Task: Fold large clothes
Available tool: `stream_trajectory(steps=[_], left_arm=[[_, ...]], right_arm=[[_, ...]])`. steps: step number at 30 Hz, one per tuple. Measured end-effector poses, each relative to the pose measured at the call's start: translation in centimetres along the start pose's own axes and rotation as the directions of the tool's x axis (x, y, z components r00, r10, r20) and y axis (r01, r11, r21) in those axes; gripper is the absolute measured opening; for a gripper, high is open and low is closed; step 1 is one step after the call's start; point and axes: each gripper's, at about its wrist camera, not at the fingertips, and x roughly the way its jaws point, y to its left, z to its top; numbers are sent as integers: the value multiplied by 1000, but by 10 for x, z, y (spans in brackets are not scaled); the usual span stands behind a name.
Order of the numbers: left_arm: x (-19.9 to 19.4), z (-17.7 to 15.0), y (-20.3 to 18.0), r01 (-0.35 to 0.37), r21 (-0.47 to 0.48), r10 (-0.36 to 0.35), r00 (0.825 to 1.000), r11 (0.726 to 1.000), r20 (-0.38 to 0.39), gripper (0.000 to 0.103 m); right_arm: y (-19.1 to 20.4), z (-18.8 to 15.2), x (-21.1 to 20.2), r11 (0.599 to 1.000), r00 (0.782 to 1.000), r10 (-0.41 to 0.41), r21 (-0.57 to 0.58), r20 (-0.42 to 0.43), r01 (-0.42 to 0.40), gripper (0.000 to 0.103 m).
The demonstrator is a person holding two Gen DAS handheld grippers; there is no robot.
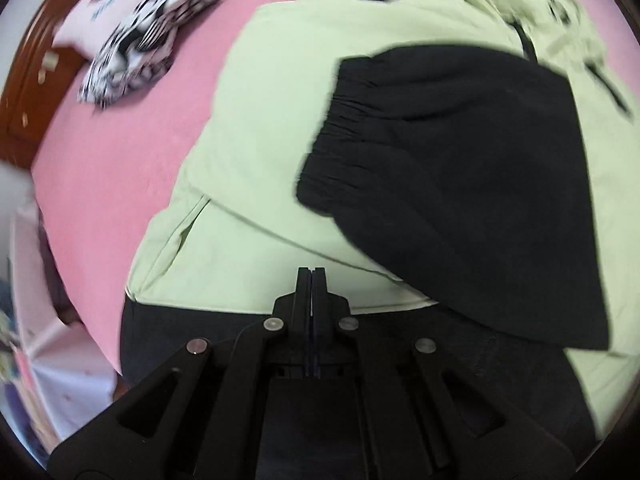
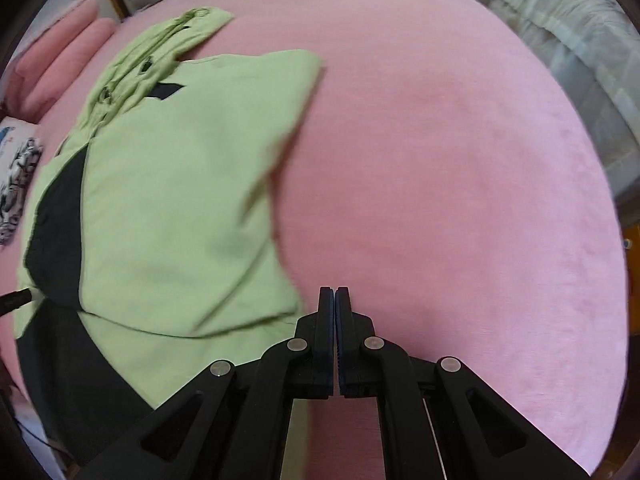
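Observation:
A large light-green jacket (image 1: pixel 280 128) with black panels lies spread on the pink bed sheet (image 1: pixel 120 168). Its black sleeve (image 1: pixel 460 184), with a gathered cuff, is folded across the green body. My left gripper (image 1: pixel 311 271) is shut over the jacket's lower part, just above the black hem band (image 1: pixel 180 332); no cloth shows between its fingers. In the right wrist view the jacket (image 2: pixel 180 200) fills the left side, hood end farthest away. My right gripper (image 2: pixel 334 290) is shut with nothing in it, over the bare sheet (image 2: pixel 460 200) just right of the jacket's near edge.
A white printed pillow (image 1: pixel 108 4) and a black-and-white patterned cloth (image 1: pixel 148 44) lie at the far left by the wooden headboard (image 1: pixel 36 80). Pink pillows (image 2: pixel 60 56) sit beyond the hood. A pale folded quilt (image 2: pixel 568 32) lies past the bed's right edge.

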Motion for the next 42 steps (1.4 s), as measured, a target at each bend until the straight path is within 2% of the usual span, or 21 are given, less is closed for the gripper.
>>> stream_trajectory(steps=[2, 3, 5, 7, 8, 9, 10, 12, 14, 16, 18, 20, 23, 24, 28, 29, 30, 34, 38, 40, 42], left_arm=[[-10, -4, 5, 98, -45, -98, 995, 994, 21, 0], [-20, -5, 2, 189, -57, -186, 982, 980, 40, 0], [-34, -2, -14, 331, -27, -329, 943, 943, 52, 0], [-45, -1, -42, 419, 46, -421, 906, 907, 45, 0], [-48, -1, -53, 433, 74, -437, 899, 898, 44, 0], [-51, 0, -75, 455, 126, -463, 885, 881, 39, 0], [-51, 2, -89, 465, 157, -475, 880, 871, 29, 0], [-49, 3, -120, 463, 214, -476, 879, 860, 10, 0], [-41, 11, -146, 413, 261, -435, 900, 873, 33, 0], [-35, 18, -154, 377, 253, -404, 913, 891, 63, 0], [-26, 30, -150, 394, 217, -418, 906, 893, 74, 0], [-19, 40, -137, 430, 176, -451, 887, 886, 103, 0], [-13, 51, -118, 500, 156, -517, 850, 852, 103, 0], [-10, 55, -110, 529, 137, -543, 834, 838, 98, 0], [-10, 59, -90, 578, 97, -586, 803, 810, 113, 0], [-10, 61, -86, 545, 95, -553, 822, 833, 137, 0], [-10, 62, -78, 486, 90, -494, 853, 869, 168, 0], [7, 71, -44, 444, 22, -439, 877, 896, 195, 0], [23, 80, -8, 398, -43, -379, 898, 917, 225, 0], [25, 81, -3, 350, -24, -335, 912, 937, 238, 0], [28, 79, -4, 305, 49, -307, 922, 951, 238, 0]], right_arm=[[-9, 1, -8, 994, 996, 75, 79, 40, -78, 2], [-9, 2, -12, 986, 990, 123, 103, 64, -129, 2], [-1, 5, -17, 967, 970, 220, 107, 102, -231, 2], [20, 10, -13, 942, 942, 324, 61, 89, -329, 2], [34, 13, -5, 921, 921, 386, 37, 58, -388, 2], [43, 15, 1, 905, 905, 424, 26, 34, -425, 2], [55, 19, 10, 892, 892, 453, 16, 3, -453, 2], [78, 26, 27, 872, 872, 487, -22, -48, -489, 2], [95, 36, 39, 874, 878, 477, -83, -46, -479, 2], [104, 52, 54, 880, 887, 460, -112, -33, -461, 2], [101, 76, 64, 880, 883, 469, -80, -15, -469, 2], [90, 96, 68, 886, 887, 462, -60, 29, -459, 2], [63, 123, 68, 923, 916, 384, -55, 118, -380, 2], [51, 128, 67, 929, 917, 369, -44, 150, -367, 2], [-10, 135, 63, 952, 941, 272, 83, 202, -293, 2], [-29, 132, 62, 944, 943, 263, 150, 202, -295, 2], [-46, 130, 64, 931, 947, 252, 216, 198, -293, 2], [-91, 114, 57, 887, 951, 222, 362, 213, -288, 2], [-111, 98, 45, 899, 969, 145, 383, 198, -213, 2], [-108, 89, 43, 910, 978, 112, 377, 177, -172, 2], [-101, 80, 41, 917, 985, 82, 375, 153, -134, 2]])
